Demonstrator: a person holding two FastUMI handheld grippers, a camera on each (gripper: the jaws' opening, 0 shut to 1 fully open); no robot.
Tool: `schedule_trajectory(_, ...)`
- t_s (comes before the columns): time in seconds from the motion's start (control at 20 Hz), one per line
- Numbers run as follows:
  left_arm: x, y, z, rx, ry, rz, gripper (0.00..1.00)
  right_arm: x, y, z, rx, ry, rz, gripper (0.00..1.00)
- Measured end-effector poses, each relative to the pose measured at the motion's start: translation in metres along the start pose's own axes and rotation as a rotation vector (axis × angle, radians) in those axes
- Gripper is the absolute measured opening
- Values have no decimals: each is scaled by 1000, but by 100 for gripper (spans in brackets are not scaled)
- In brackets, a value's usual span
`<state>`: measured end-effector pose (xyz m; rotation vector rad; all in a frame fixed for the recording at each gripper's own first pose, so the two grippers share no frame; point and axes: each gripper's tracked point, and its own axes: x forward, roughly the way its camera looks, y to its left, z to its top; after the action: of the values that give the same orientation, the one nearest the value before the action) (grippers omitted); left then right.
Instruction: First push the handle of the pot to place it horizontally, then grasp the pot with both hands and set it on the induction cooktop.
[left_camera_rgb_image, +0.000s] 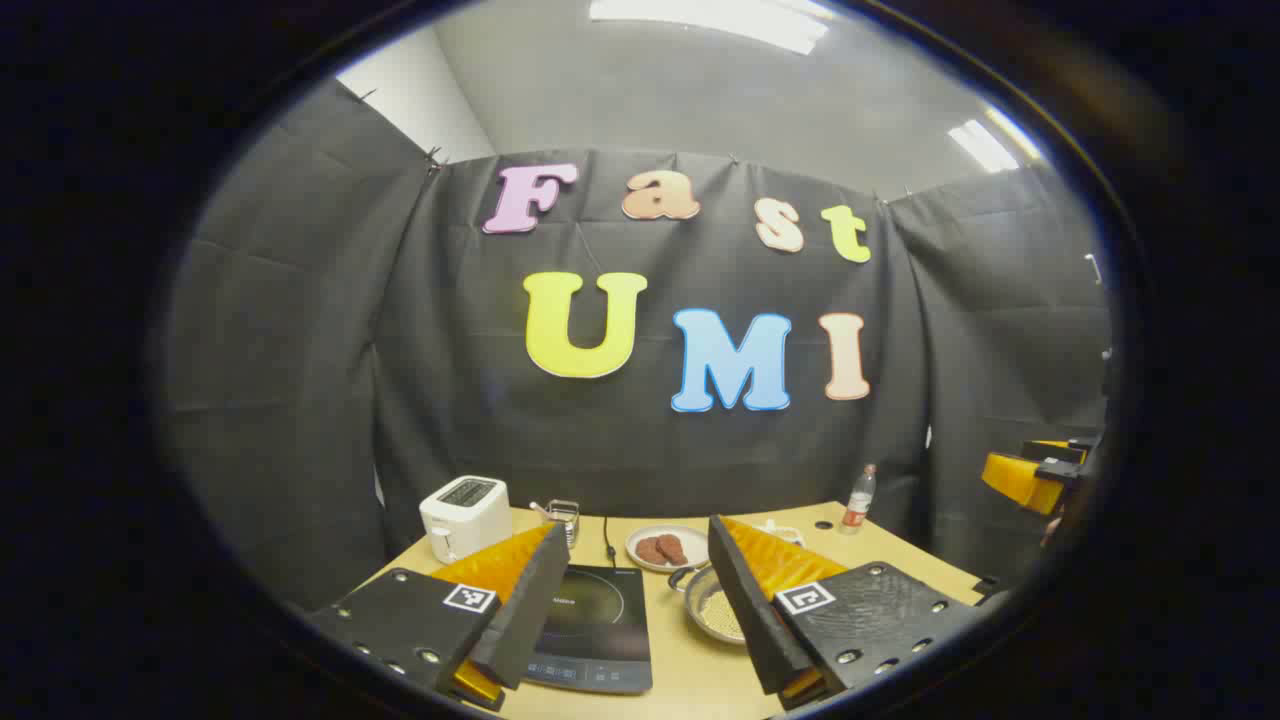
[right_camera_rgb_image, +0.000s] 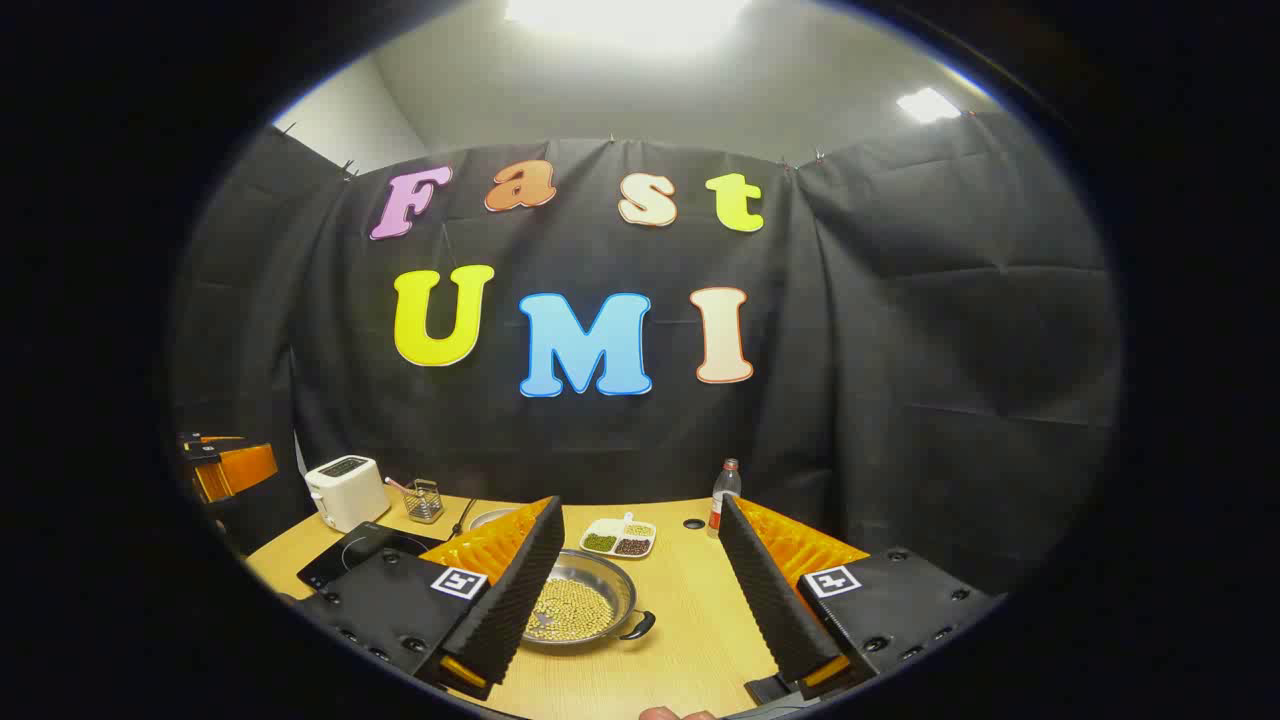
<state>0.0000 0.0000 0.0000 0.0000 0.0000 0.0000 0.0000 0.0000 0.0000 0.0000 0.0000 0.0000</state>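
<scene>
Wooden and pale, the worktop (right_camera_rgb_image: 700, 620) carries everything, from the cooker down to the small dishes. Next in size, the black induction cooktop (left_camera_rgb_image: 595, 625) lies flat toward the left, between the left gripper's fingers in the left gripper view; in the right gripper view it sits at the far left, partly behind that gripper's left finger. The pot (right_camera_rgb_image: 580, 605) (a shallow metal pan holding pale round beans) stands on the bare worktop just to the right of the cooktop, not on it. One small dark handle sticks out at its right side in the right gripper view, and another shows at its far left rim in the left gripper view.

The left gripper (left_camera_rgb_image: 640, 610) hangs above the near edge of the worktop with its fingers spread wide and holding nothing. The right gripper (right_camera_rgb_image: 640, 590) is likewise parted and empty, its left finger (right_camera_rgb_image: 520, 590) overlapping the pot's left rim in the picture; contact cannot be told.

A white toaster (left_camera_rgb_image: 465, 515) stands at the back left corner. Near it is a small wire basket (right_camera_rgb_image: 424, 500). A round plate (left_camera_rgb_image: 667, 547) with two brown patties lies behind the pot, a divided white dish (right_camera_rgb_image: 620, 538) of dark and green beans beside it. A slim bottle (right_camera_rgb_image: 726, 492) with a red label stands at the back.
</scene>
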Motion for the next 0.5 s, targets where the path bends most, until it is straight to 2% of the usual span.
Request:
schedule_trajectory(0.2, 1, -2, -1, 13, -4, -6, 85, 3, 3, -1, -5, 1, 2, 99)
schedule_trajectory(0.5, 0, -3, -6, 13, 2, -18, 83, 3, 6, -1, -13, 8, 3, 99)
